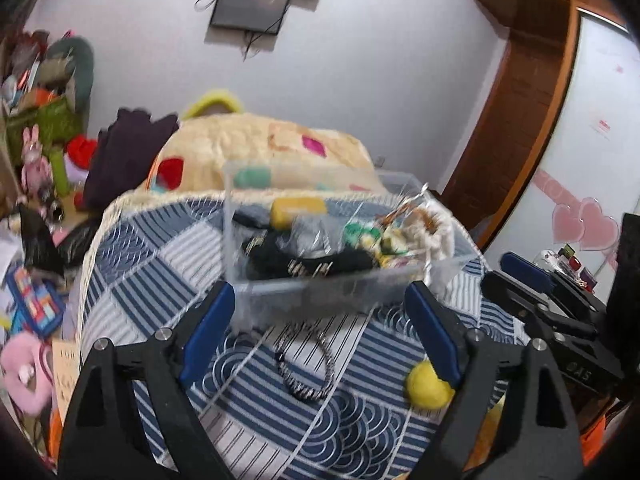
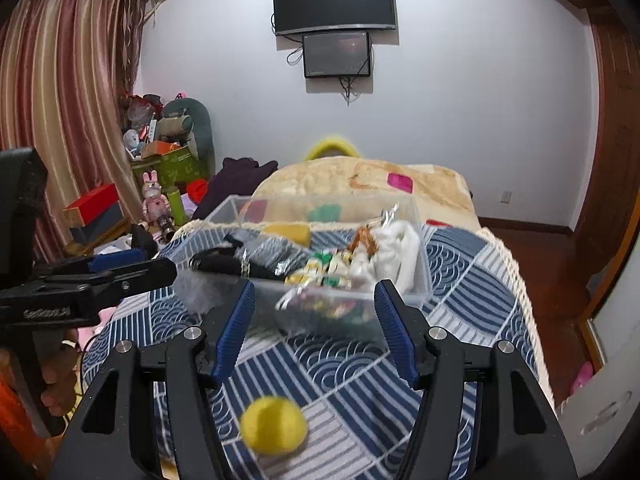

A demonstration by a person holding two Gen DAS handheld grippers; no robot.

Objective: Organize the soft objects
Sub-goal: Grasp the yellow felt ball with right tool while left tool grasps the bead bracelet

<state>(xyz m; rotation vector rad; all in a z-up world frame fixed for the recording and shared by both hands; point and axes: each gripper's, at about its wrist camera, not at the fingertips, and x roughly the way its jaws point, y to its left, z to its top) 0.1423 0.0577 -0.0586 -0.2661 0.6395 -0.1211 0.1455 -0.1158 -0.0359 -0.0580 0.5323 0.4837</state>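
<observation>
**Bedroom, clear bin on quilt, both grippers empty**

Bedroom w/ white wall, TV mounted high and a smaller screen just below it. Striped curtain far left in right wrist view, then a clutter pile w/ green box and pink bunny toy. Wooden door frame on the right side of the room.

Main surface: bed covered by a blue/white patterned quilt; beyond it a cream blanket w/ coloured patches, dark purple garment at its left.

Left → right on the quilt, left wrist view: left gripper low in frame, blue pads spread wide apart, nothing between them. Betw. its fingers lies a black/white striped band, looped on the quilt. Just behind that sits the clear plastic bin, near wall close to the fingertips; touching or not, can't tell (blur). Bin holds soft stuff: black fabric items, yellow sponge-like block, green/white piece, white/cream fluffy item at right end. Yellow ball rests on the quilt by the left gripper's right finger, outside the bin.

Right gripper also wide apart and empty, aimed at the bin's near wall. Same yellow ball sits low betw. its fingers in right wrist view, nearer the left one, not pinched. Each gripper shows at the other's frame edge.
</observation>
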